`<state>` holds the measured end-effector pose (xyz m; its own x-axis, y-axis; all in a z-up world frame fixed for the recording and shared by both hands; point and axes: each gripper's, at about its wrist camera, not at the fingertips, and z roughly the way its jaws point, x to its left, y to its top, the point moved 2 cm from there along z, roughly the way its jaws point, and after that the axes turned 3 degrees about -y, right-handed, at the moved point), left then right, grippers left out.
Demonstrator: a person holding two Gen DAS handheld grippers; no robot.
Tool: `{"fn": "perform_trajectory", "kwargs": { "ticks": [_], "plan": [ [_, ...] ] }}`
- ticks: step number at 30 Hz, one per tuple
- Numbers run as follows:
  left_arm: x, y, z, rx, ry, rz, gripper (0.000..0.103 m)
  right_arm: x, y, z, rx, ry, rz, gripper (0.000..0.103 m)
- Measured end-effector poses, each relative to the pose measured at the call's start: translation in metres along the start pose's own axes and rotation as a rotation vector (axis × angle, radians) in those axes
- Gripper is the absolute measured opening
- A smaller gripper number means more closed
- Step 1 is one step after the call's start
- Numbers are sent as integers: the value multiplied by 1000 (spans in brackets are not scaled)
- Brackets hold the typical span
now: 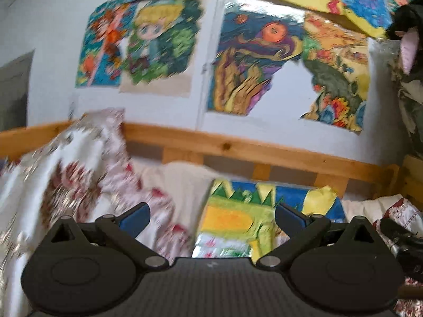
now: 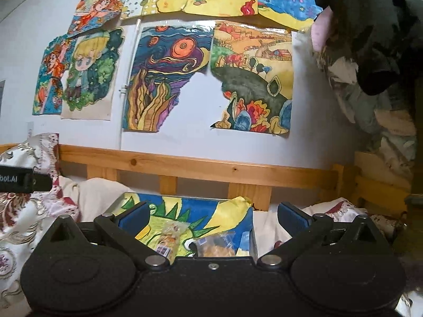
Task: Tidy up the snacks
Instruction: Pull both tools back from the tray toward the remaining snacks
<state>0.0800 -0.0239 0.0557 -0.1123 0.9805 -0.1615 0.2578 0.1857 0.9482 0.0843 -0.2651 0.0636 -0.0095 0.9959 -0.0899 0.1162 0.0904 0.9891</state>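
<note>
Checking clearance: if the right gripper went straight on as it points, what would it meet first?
Probably the wooden bed rail or wall just above it; the open right gripper points over the snack packets below. Depth unclear.

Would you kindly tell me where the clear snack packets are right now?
In the right wrist view, two snack packets lie low at centre on the colourful drawing on the bed, just beyond the open right tongs.

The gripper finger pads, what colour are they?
Blue pads on black arms; clearest in the right wrist view.
</note>
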Motion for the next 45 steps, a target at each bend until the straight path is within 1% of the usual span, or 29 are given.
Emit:
{"fn": "perform_trajectory", "kwargs": {
  "ticks": [4, 7, 9, 12, 21, 25, 33, 36, 41, 43, 45],
  "plan": [
    [23, -17, -12, 59, 25, -55, 103, 5, -8, -23, 3, 4, -3, 102],
    [36, -29, -19, 63, 70, -36, 102, 9, -14, -35, 16, 2, -10, 102],
    [44, -37, -23, 77, 87, -29, 102, 13, -17, -41, 30, -5, -24, 102],
    [54, -45, -28, 96, 97, -38, 103, 17, -22, -48, 49, -10, -33, 102],
    [80, -59, -40, 167, 97, -17, 103, 32, -38, -67, 123, 4, -45, 102],
    [88, -67, -46, 195, 89, -5, 102, 41, -45, -72, 152, 33, -56, 102],
    [91, -75, -50, 241, 66, 27, 103, 64, -64, -73, 262, 134, -89, 102],
    [89, -76, -47, 258, 48, 39, 102, 71, -70, -73, 298, 173, -99, 102],
    [86, -75, -40, 299, -4, 79, 102, 77, -74, -68, 365, 238, -97, 102],
    [85, -72, -36, 319, -9, 84, 103, 79, -75, -65, 390, 267, -98, 102],
    [84, -70, -32, 331, -16, 82, 103, 79, -76, -63, 398, 275, -101, 102]
  ]
}}
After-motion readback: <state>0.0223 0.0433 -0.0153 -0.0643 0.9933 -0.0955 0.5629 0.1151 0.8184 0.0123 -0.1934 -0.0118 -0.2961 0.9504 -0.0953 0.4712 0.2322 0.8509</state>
